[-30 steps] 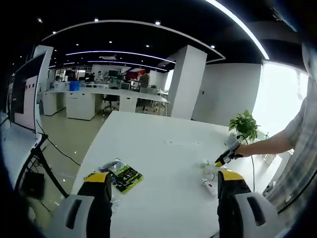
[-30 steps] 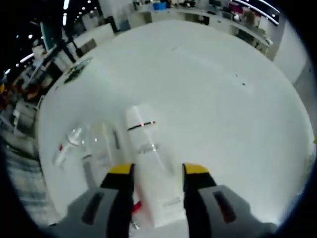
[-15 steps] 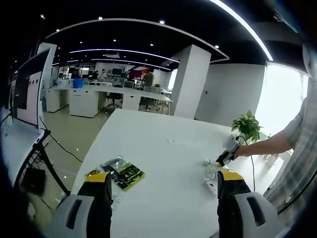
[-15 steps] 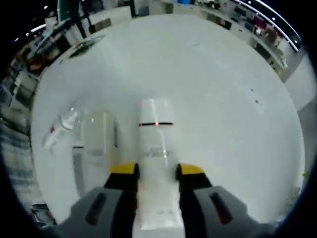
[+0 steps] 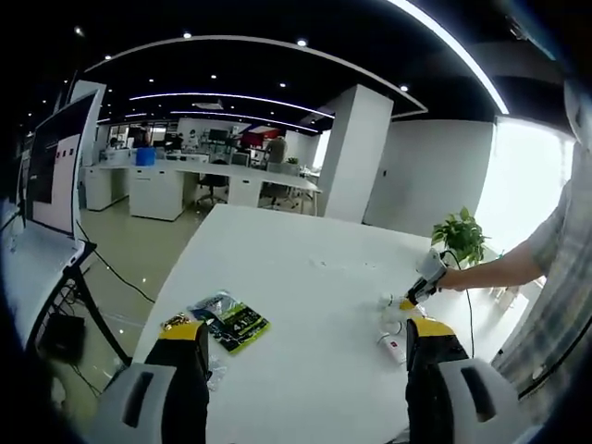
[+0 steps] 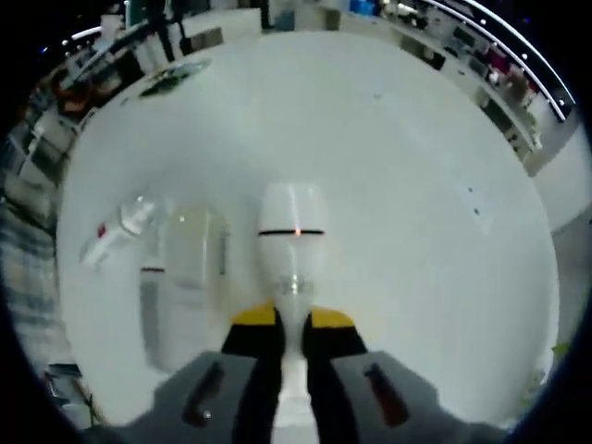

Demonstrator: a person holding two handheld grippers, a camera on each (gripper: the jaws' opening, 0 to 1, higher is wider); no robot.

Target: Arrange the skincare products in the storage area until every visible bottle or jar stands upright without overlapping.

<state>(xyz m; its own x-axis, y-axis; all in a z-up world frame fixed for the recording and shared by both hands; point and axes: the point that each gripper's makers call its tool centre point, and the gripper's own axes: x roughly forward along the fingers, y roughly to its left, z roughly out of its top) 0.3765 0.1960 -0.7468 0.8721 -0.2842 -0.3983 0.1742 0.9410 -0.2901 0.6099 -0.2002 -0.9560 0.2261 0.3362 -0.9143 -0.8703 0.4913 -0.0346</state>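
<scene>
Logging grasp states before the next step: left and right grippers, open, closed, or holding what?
Left gripper: open, nothing between its jaws, over the white table.
Right gripper: shut on the white tube, which lies beside the clear bottle.

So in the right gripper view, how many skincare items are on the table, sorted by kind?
White tube with a dark band, gripped by the right hand-held gripper: 1
Frosted bottle lying flat: 1
Small clear bottle with a red mark, lying flat: 1
Total: 3
</scene>
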